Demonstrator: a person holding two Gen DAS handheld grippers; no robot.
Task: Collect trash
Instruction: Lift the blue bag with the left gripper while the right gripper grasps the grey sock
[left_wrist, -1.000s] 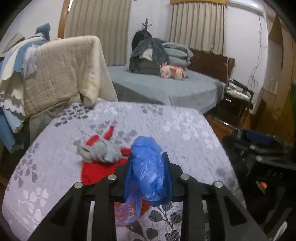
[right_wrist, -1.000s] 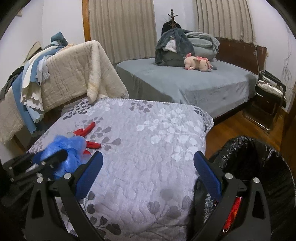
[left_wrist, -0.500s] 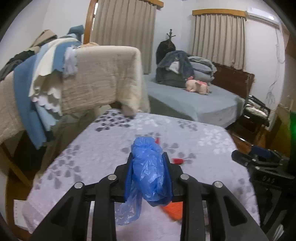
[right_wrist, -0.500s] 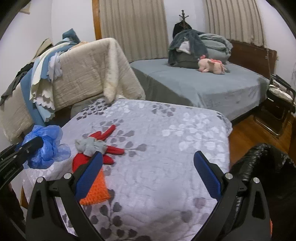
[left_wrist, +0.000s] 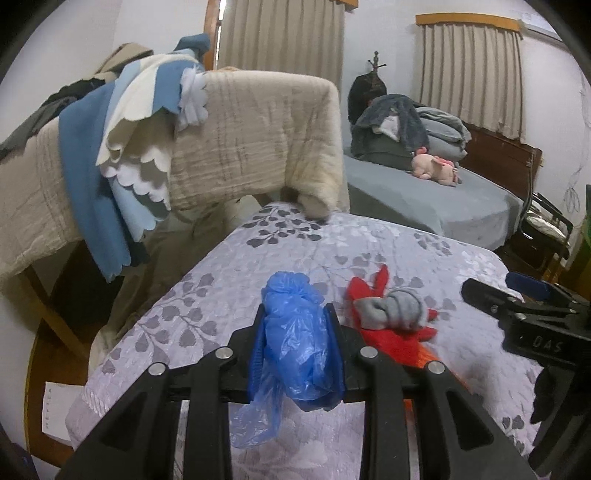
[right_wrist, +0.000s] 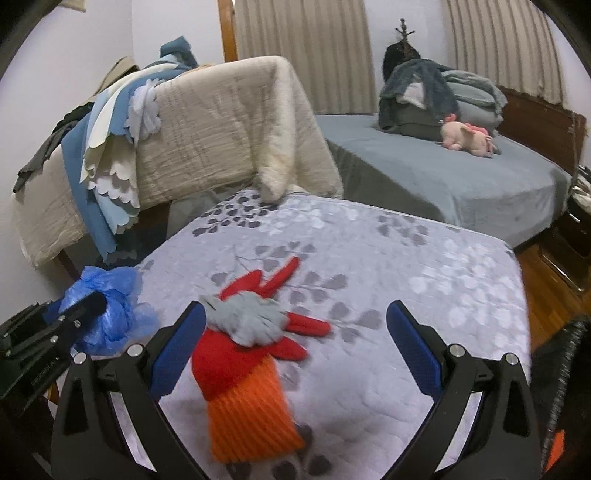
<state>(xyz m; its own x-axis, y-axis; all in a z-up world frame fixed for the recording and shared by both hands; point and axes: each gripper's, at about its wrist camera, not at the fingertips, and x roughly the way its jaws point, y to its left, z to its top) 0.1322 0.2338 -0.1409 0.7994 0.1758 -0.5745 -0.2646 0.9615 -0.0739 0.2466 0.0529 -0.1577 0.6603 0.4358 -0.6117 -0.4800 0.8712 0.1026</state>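
While right hand-held gripper (right_wrist: 295, 354) gapes, left hand-held gripper (left_wrist: 295, 343) pinches blue bag (left_wrist: 295, 343).

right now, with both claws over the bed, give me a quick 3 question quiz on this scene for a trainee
1. True or false: the left claw is shut on a blue plastic bag.
2. What lies on top of the red and orange glove?
A. a pink plush toy
B. a grey glove
C. a blue plastic bag
3. Fill in: the right claw is ____, with nothing gripped.

Key:
1. True; the bag is pinched between its pads.
2. B; the grey glove rests on it, on the floral bedspread. The pink plush toy lies on the far bed.
3. open
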